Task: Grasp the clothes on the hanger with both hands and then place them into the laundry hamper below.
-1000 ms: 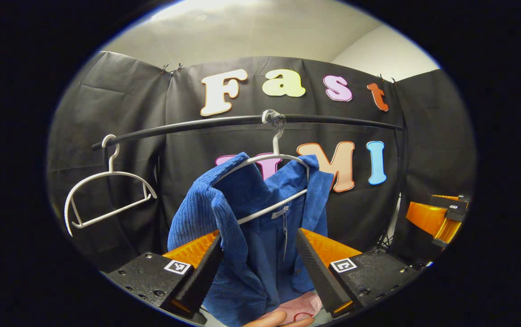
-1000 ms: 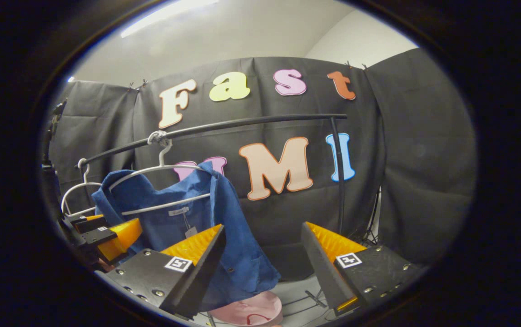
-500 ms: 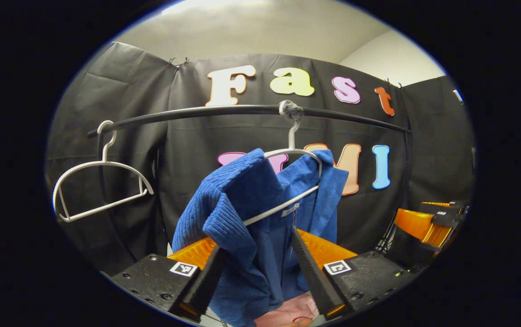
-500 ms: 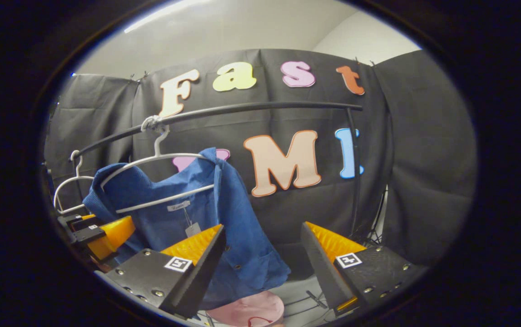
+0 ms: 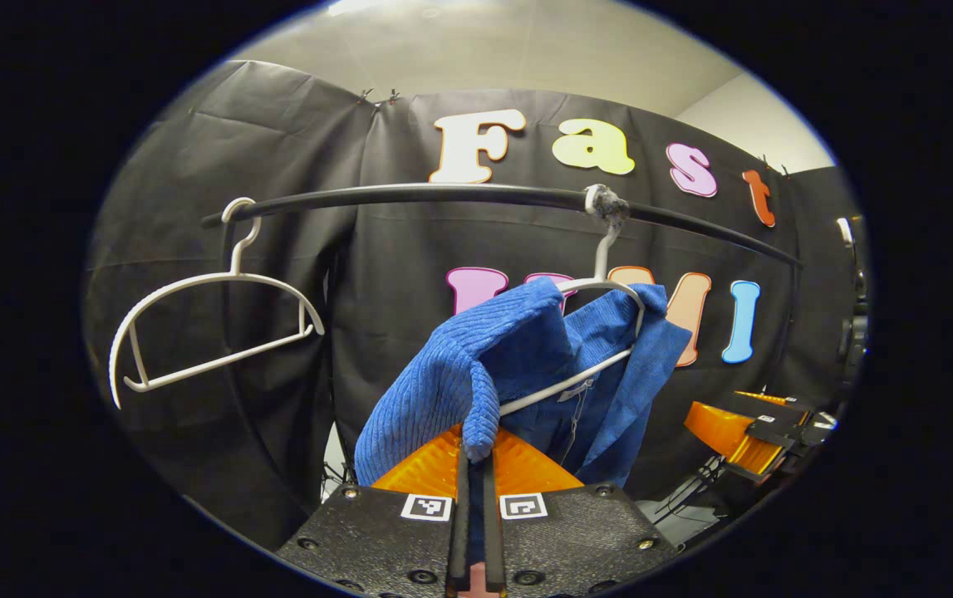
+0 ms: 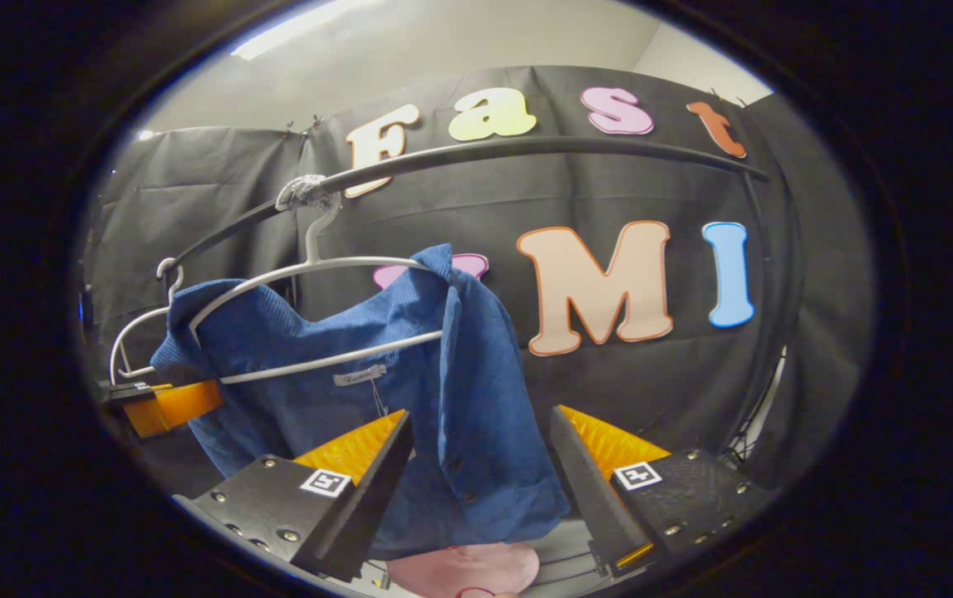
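Left gripper view: the blue shirt (image 5: 518,357) is a ribbed, corduroy-like garment draped over a white hanger (image 5: 601,286). The hanger's hook sits on the black rail (image 5: 443,195) at a wrapped, pale patch of the rail. The shirt's near shoulder and sleeve bunch forward and hang down off the hanger's end, and the hanger's lower bar crosses in front of the shirt's inner back. A small white neck label with a hanging tag lies just under that bar; its writing is too small to read.

The left tool (image 5: 473,473) is closed, with its two fingers nearly together and a fold of the blue sleeve pinched between them. A second, bare white hanger (image 5: 210,332) hangs from the same rail, well apart from the shirt, toward the rail's left end.

In the right gripper view, the blue shirt (image 6: 410,390) hangs open at the front below the rail, with its front panel falling in a long vertical edge that carries small dark buttons. The right tool (image 6: 484,465) is wide open; the shirt's front panel hangs between its two fingers, and neither finger presses on the cloth. Square black-and-white marker tags sit on each tool body. Below the shirt's hem, the rim of the pink laundry hamper (image 6: 464,569) is visible.
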Action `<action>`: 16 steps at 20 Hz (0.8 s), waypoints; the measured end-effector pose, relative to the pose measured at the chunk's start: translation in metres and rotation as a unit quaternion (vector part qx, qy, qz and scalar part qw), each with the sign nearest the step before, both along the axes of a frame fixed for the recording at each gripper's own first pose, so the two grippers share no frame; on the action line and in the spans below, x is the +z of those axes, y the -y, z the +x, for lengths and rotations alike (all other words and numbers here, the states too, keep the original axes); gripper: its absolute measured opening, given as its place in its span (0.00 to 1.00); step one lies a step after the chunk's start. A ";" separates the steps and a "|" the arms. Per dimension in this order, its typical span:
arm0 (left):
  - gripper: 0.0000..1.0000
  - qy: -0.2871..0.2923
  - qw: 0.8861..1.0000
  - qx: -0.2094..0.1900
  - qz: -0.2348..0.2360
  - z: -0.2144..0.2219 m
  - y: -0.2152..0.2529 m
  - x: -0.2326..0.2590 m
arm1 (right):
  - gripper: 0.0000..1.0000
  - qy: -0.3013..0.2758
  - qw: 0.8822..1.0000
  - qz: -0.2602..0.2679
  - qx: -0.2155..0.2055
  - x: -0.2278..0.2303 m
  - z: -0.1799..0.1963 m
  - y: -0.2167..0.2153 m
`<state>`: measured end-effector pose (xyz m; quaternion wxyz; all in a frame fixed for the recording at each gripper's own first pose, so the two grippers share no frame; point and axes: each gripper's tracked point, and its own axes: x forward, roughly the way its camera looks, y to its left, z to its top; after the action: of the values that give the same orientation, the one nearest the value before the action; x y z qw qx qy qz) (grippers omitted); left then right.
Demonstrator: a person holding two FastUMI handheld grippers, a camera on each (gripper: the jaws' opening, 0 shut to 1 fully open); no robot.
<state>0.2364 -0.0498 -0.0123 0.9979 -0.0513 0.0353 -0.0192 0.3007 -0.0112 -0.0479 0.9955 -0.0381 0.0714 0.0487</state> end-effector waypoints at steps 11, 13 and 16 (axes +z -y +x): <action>0.02 0.006 0.999 0.026 0.021 -0.019 -0.006 0.033 | 0.99 0.016 0.996 0.024 0.086 0.001 0.044 -0.028; 0.00 0.010 1.000 0.021 0.020 -0.025 -0.002 0.038 | 0.94 0.016 0.995 0.043 0.088 0.008 0.052 -0.030; 0.00 0.012 0.999 0.013 0.037 -0.034 0.003 0.041 | 0.94 0.022 0.995 0.059 0.082 0.018 0.069 -0.029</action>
<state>0.2022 -0.0523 0.0290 0.9996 -0.0141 0.0232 -0.0052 0.3693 0.0176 -0.0295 0.9901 0.0137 0.0431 0.1331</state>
